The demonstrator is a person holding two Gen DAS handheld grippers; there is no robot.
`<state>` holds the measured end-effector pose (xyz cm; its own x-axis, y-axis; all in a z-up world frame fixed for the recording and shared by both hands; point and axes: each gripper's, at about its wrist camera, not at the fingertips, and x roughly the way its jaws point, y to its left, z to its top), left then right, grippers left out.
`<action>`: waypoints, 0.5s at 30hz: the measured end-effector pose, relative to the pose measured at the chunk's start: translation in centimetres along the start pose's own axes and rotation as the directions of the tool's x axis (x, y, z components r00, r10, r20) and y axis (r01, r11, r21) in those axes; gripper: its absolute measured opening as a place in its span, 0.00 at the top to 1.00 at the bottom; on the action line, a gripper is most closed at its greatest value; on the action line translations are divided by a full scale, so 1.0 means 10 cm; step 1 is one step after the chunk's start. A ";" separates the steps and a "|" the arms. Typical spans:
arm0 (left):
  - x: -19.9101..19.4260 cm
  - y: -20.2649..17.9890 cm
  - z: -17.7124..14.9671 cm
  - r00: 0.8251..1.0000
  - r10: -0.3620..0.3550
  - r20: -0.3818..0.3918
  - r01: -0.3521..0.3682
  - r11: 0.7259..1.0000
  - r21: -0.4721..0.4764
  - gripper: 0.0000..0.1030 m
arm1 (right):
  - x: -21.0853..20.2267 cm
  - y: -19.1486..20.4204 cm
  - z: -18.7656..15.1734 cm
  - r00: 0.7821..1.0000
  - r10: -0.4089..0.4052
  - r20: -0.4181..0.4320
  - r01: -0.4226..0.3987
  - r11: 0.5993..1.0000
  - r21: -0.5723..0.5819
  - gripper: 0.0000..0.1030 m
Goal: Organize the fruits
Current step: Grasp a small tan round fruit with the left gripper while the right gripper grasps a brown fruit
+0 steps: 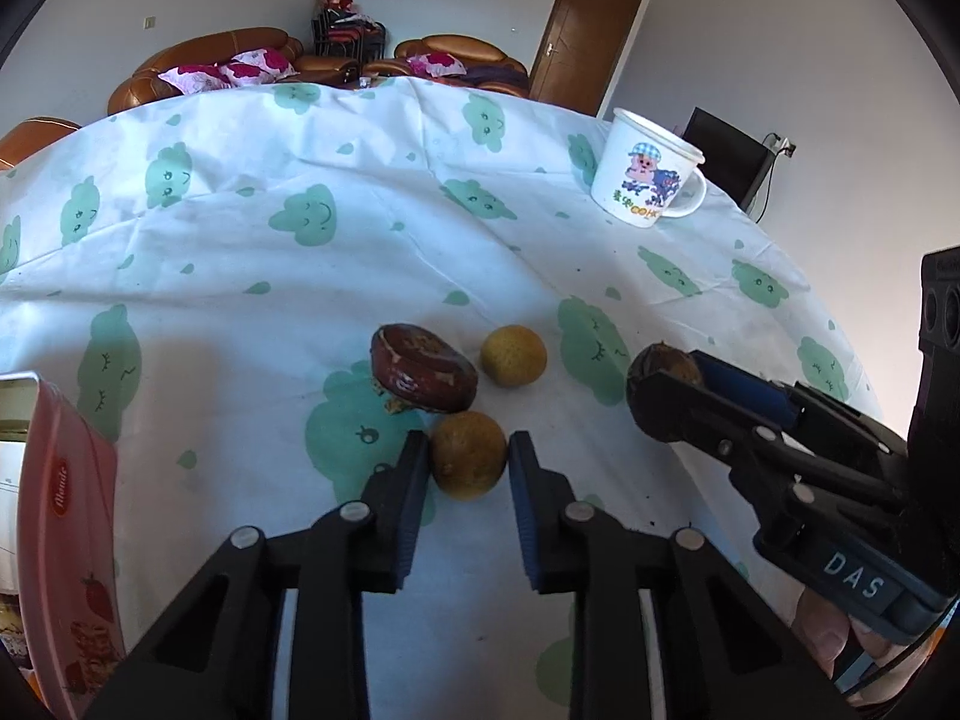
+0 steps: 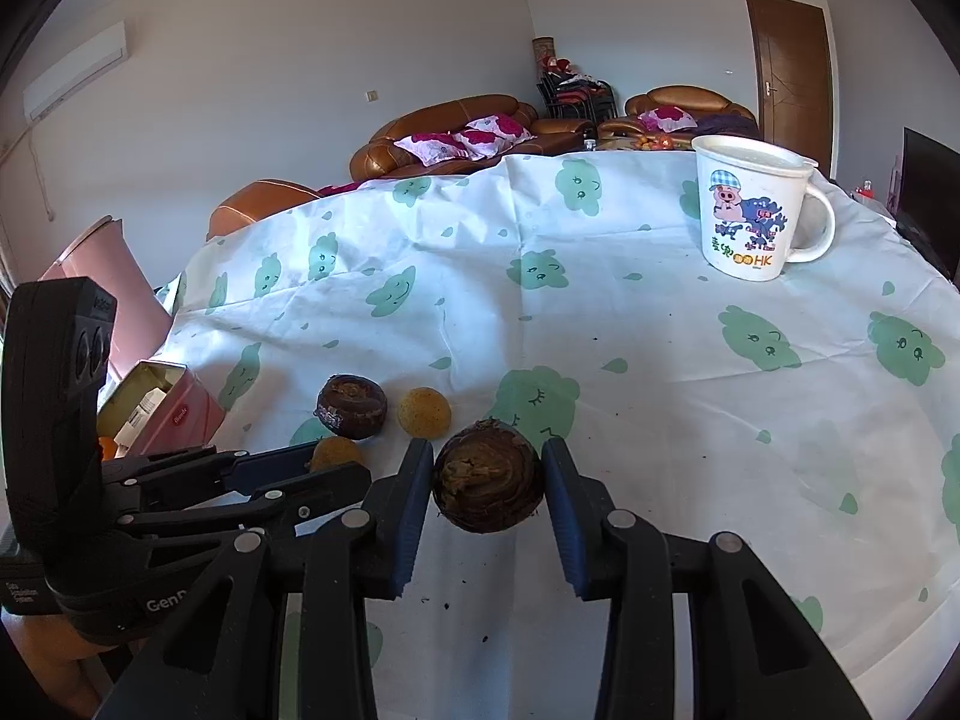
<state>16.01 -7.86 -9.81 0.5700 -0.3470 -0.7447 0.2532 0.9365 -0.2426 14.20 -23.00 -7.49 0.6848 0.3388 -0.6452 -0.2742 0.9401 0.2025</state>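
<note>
On the cloud-print cloth (image 1: 360,168), the left gripper (image 1: 469,461) pinches a small yellow-brown fruit (image 1: 469,461) squarely between its pads – two more lie just beyond – while the right gripper (image 2: 487,483) clamps a dark water chestnut (image 2: 487,483); the mug (image 2: 750,210) stands well beyond, right.

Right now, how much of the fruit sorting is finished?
Nothing looks sorted yet. In hand: the left gripper is shut on a small tan fruit, and the right gripper squeezes a dark brown fruit. Left on the cloth: a second dark brown fruit and a yellow fruit. The cup's inside isn't visible.
</note>
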 end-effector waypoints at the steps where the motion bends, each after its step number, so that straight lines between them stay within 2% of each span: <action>1: 0.00 0.00 0.00 1.000 -0.002 0.002 0.002 1.000 -0.001 0.73 | 0.00 0.00 0.00 1.000 0.001 0.002 -0.001 1.000 -0.003 0.62; 4: -0.05 0.02 -0.01 1.000 -0.010 0.021 0.010 1.000 -0.007 0.73 | -0.01 0.01 0.00 1.000 0.000 0.008 0.000 1.000 -0.009 0.62; 8: -0.18 0.00 -0.01 0.996 0.000 0.091 -0.001 1.000 0.005 0.73 | -0.06 0.03 -0.01 0.999 0.001 0.032 0.000 1.000 -0.022 0.62; 15: -0.41 0.02 -0.05 0.976 0.021 0.217 -0.020 1.000 -0.005 0.73 | -0.17 0.11 -0.03 0.996 0.014 0.091 -0.007 0.998 -0.068 0.62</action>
<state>13.33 -6.17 -7.09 0.7309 -0.3302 -0.5972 0.2376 0.9435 -0.2310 12.56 -22.51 -6.37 0.7397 0.3536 -0.5725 -0.3245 0.9328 0.1568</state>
